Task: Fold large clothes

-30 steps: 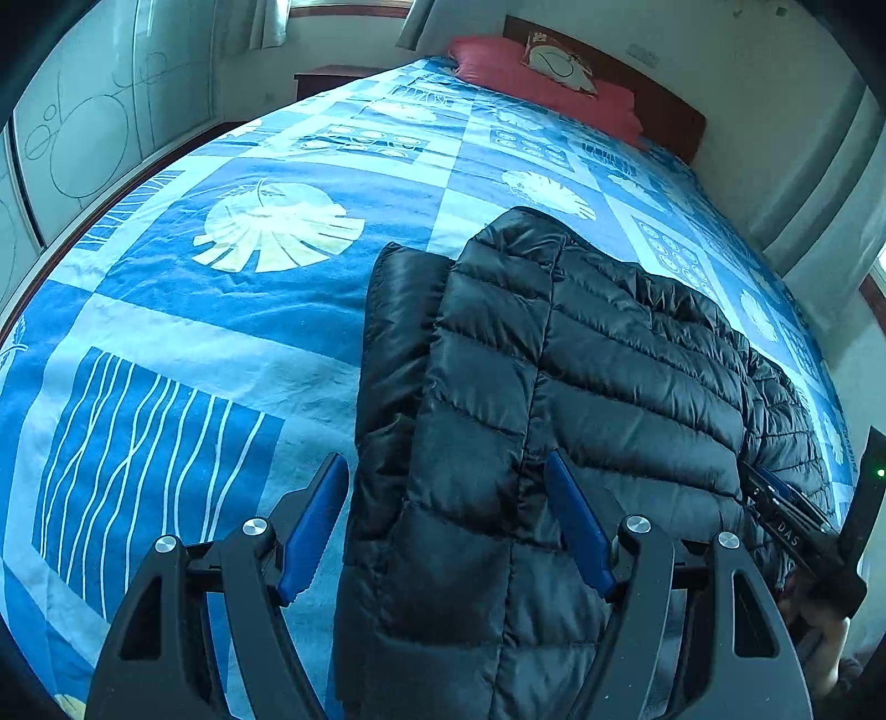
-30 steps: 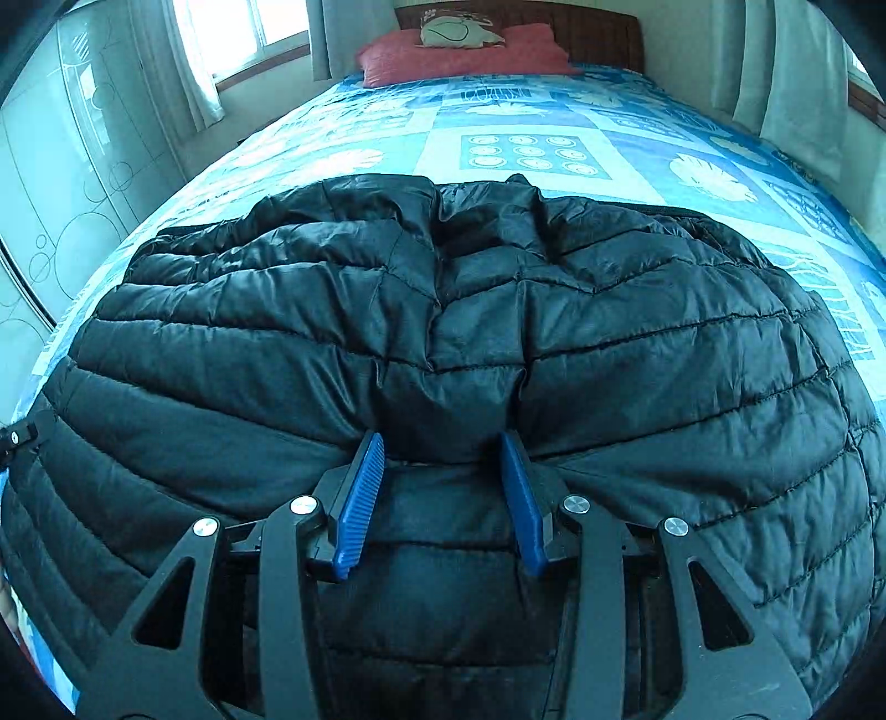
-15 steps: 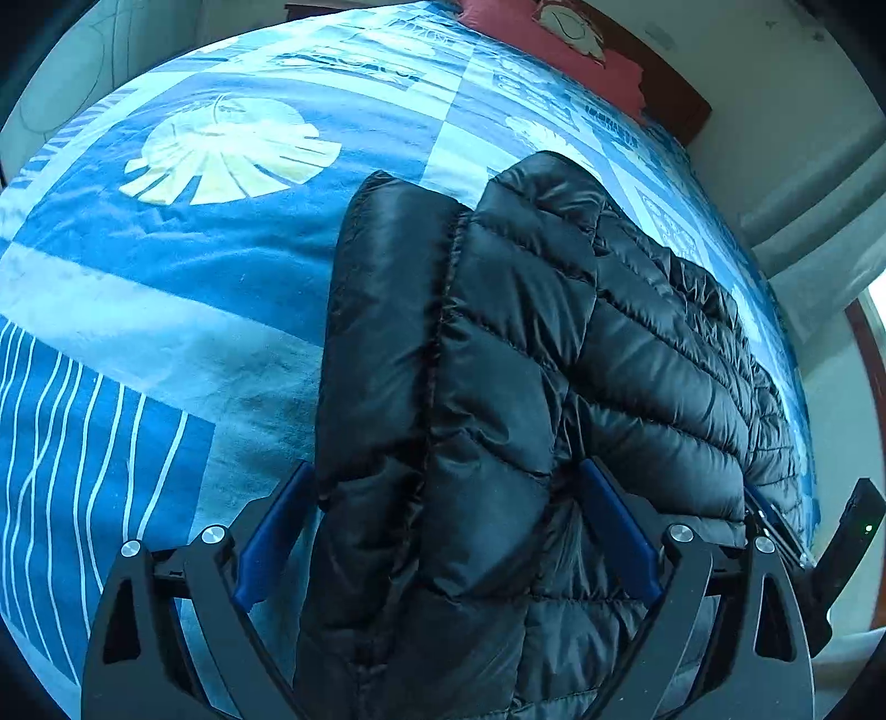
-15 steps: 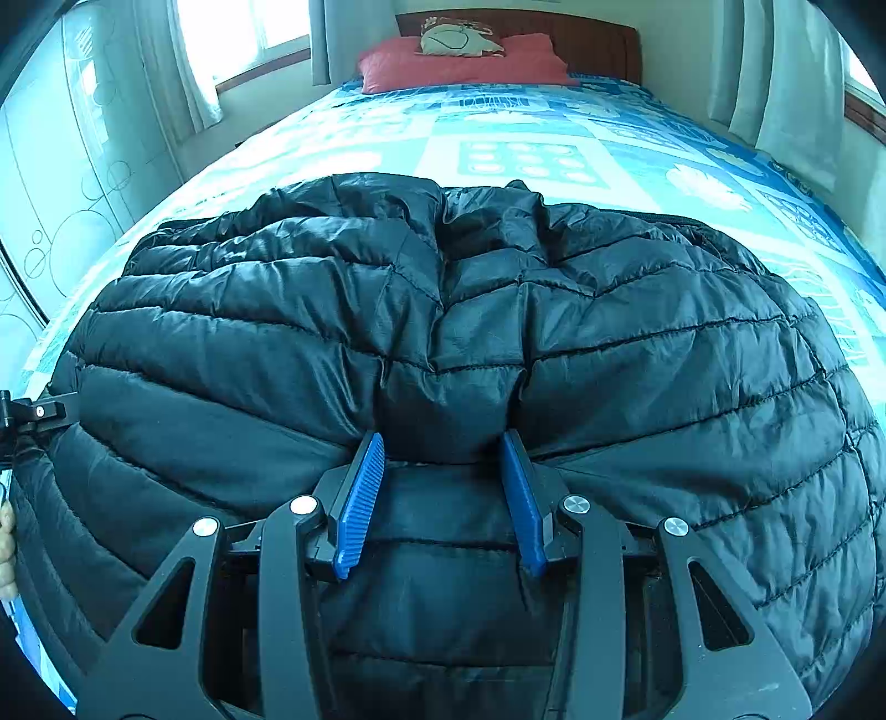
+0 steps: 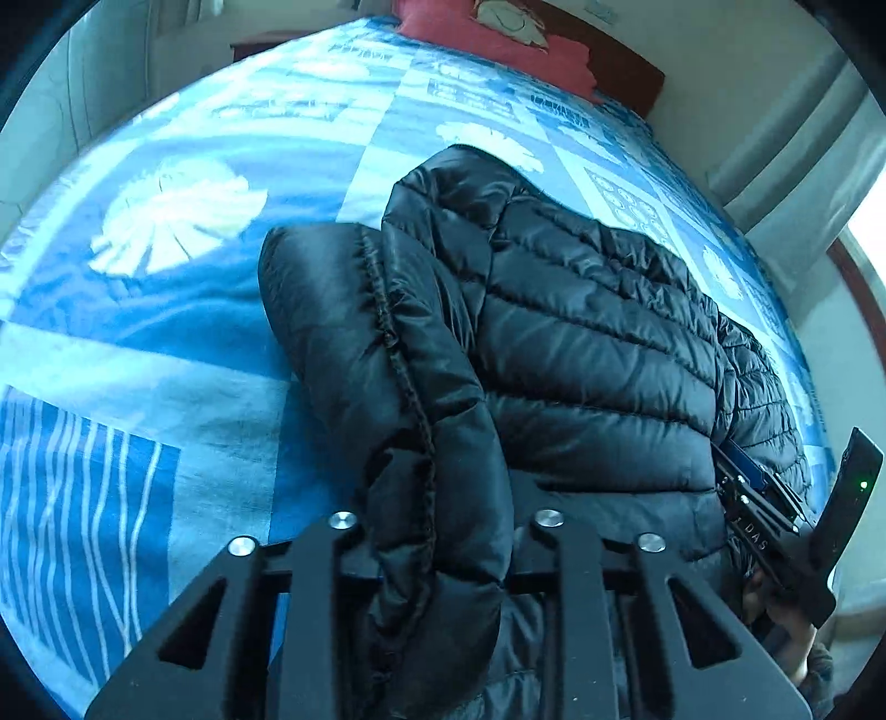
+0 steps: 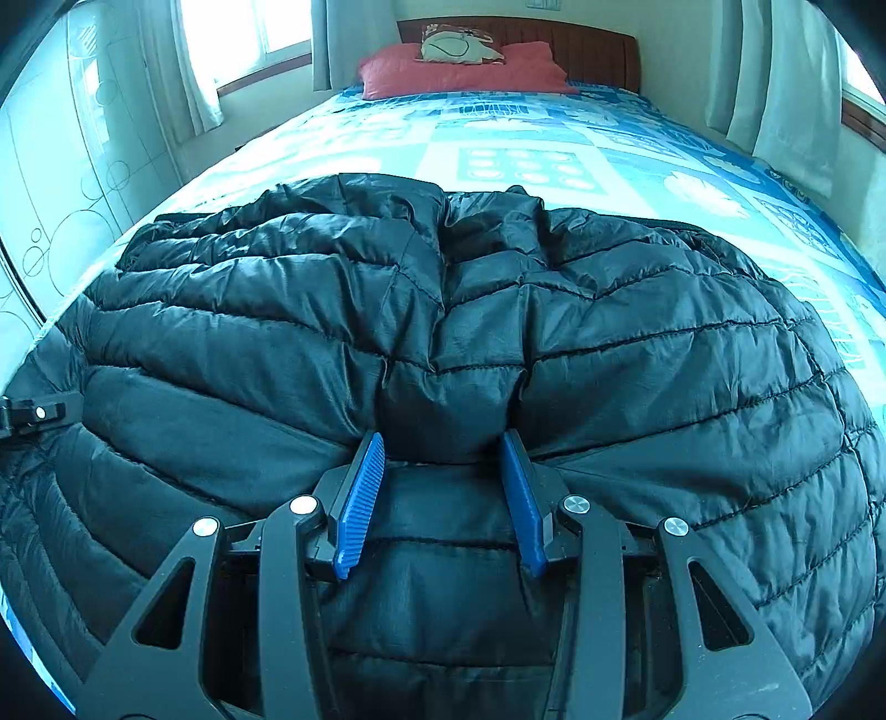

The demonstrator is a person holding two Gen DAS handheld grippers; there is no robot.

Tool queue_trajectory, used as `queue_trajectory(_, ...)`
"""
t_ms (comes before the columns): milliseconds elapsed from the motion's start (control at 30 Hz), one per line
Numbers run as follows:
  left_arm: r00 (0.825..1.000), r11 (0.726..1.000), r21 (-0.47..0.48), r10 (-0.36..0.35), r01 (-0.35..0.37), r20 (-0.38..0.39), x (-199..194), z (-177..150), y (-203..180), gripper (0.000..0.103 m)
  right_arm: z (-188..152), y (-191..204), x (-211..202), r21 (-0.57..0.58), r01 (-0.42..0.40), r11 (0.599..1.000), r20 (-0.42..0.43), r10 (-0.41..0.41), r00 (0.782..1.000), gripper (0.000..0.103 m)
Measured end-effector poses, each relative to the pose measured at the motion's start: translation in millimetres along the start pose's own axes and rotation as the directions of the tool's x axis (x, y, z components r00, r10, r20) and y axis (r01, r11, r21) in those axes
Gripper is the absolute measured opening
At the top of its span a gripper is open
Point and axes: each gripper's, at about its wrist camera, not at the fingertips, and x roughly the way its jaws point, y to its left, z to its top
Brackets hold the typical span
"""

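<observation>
Fingers on the left gripper (image 5: 443, 531) are closing right now, with a thick roll of the black puffer jacket (image 5: 581, 354) bunched between them. Blue pads are buried under the fabric in the left wrist view, so can't tell if they're pressing yet, but the fold bulges up and over the black frame. That roll is the jacket's outer edge w/ a stitched seam running along it, and it's the side nearest the big white leaf print (image 5: 177, 221) on the bedspread.

Right gripper (image 6: 443, 459) is narrow, its blue fingers (image 6: 360, 498) pinching a puffed ridge of the same jacket; fabric puckers in toward both pads, so it's a firm grip. Left gripper frame just peeks in at the left edge of the right wrist view, well apart from the right one, jacket spanning between.

Jacket lies across the foot end of the bed (image 6: 554, 144), quilted side up, creased in the middle, on the blue-and-white patterned bedspread. Red pillow (image 6: 470, 72) sits far off at the headboard (image 6: 581, 50), a white printed cushion on top of it. Curtains (image 6: 775, 83) hang to the right of the headboard in the right wrist view, window to its left. Person's hand (image 5: 786, 615) shows low right of the jacket in the left wrist view, behind the right gripper's body.
</observation>
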Motion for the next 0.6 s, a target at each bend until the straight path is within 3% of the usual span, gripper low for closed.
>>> queue_trajectory(300,0.991,0.998,0.051,0.041,-0.048,0.129,-55,9,-44,0.020,1,2,-2,0.001,0.002,1.000,0.008,-0.002,1.000,0.042)
queue_trajectory(600,0.978,0.970,0.236,0.011,-0.062,0.209,-88,10,-134,0.020,3,-18,-26,0.026,0.009,1.000,0.043,-0.010,0.999,0.042)
